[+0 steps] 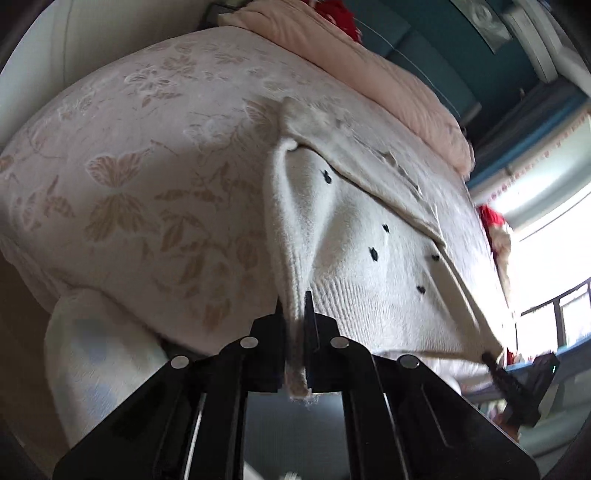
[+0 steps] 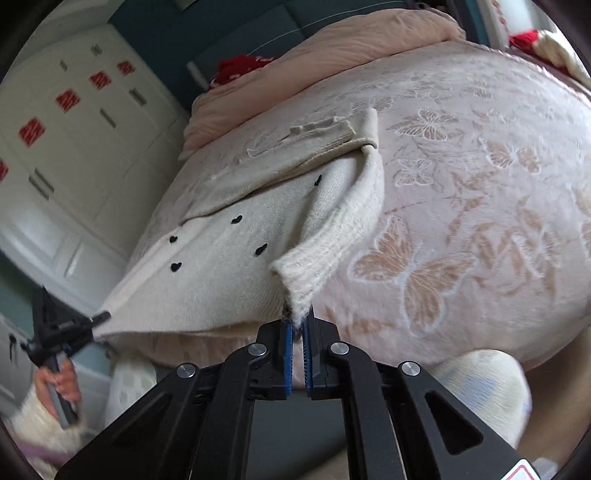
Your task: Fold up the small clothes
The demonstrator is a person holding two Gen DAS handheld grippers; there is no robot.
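Note:
A small cream knit sweater with black heart dots (image 1: 369, 229) lies on the bed, its top part folded over. My left gripper (image 1: 295, 306) is shut on the sweater's ribbed hem at one corner. My right gripper (image 2: 298, 317) is shut on the opposite hem corner of the sweater (image 2: 236, 266). Each gripper shows in the other's view: the right one in the left wrist view (image 1: 489, 358), the left one in the right wrist view (image 2: 101, 316). The hem is lifted and stretched between them, just above the bed's near edge.
The bed has a pink cover with a butterfly pattern (image 1: 129, 177) (image 2: 461, 206). A folded pink quilt (image 1: 388, 85) and red cloth (image 1: 340, 14) lie at the far side. A white wardrobe (image 2: 66, 147) stands left. A white pillow (image 2: 480, 391) hangs by the bed edge.

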